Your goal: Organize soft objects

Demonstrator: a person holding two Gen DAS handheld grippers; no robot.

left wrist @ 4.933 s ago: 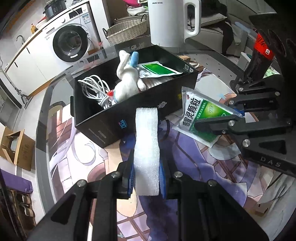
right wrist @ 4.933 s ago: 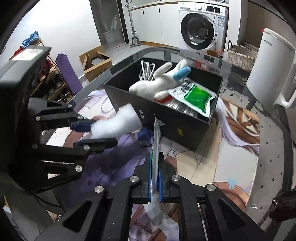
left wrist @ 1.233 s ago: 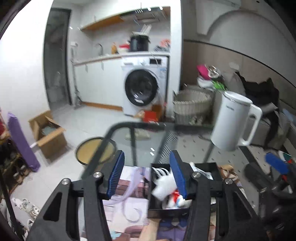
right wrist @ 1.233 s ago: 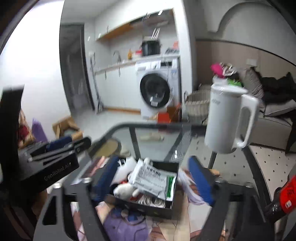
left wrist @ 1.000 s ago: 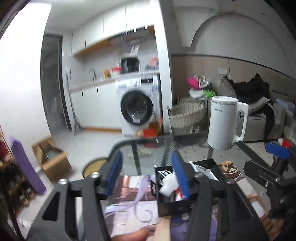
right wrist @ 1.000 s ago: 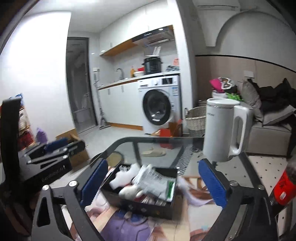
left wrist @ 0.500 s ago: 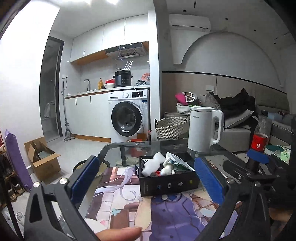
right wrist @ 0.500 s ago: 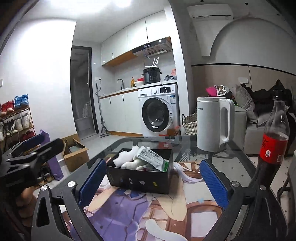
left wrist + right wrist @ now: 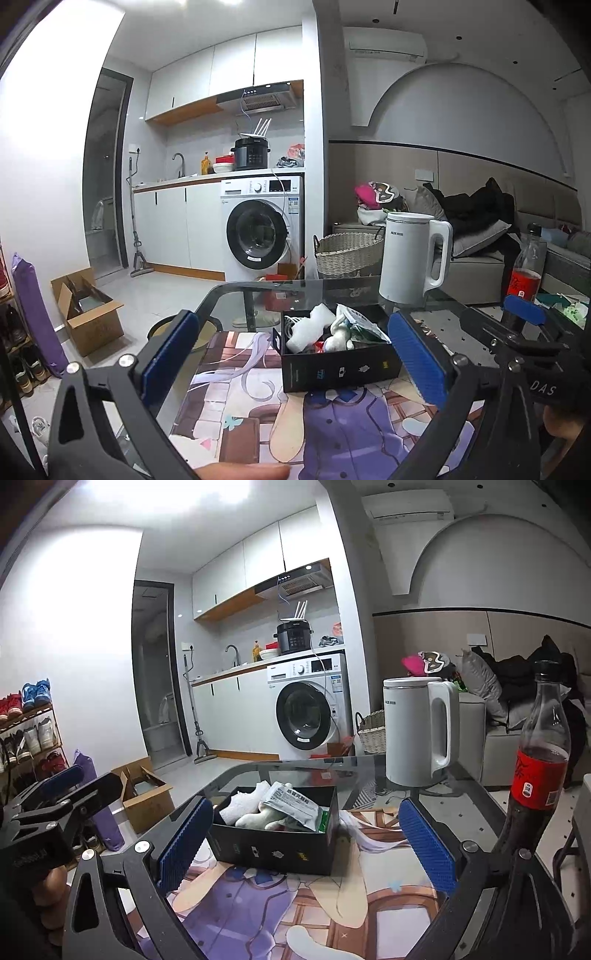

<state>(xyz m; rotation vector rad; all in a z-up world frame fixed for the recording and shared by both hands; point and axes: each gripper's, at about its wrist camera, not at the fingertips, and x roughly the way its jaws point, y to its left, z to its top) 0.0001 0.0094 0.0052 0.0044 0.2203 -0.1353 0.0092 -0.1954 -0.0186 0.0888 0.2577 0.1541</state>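
Both tongs [image 9: 291,358] [image 9: 304,843] gape empty; only the right view shows the shoe rack [image 9: 29,731].

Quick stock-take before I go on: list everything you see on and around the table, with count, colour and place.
box: 1, black, mid-table on the printed mat
foam piece: 1, white, in box
plush toy: 1, white, in box
sachet: 1, white-green, atop box contents
kettle: 1, white, behind box
cola bottle: 1, red label, right
wicker basket: 1, floor
washing machine: 1, white
left gripper: open, empty
right gripper: open, empty
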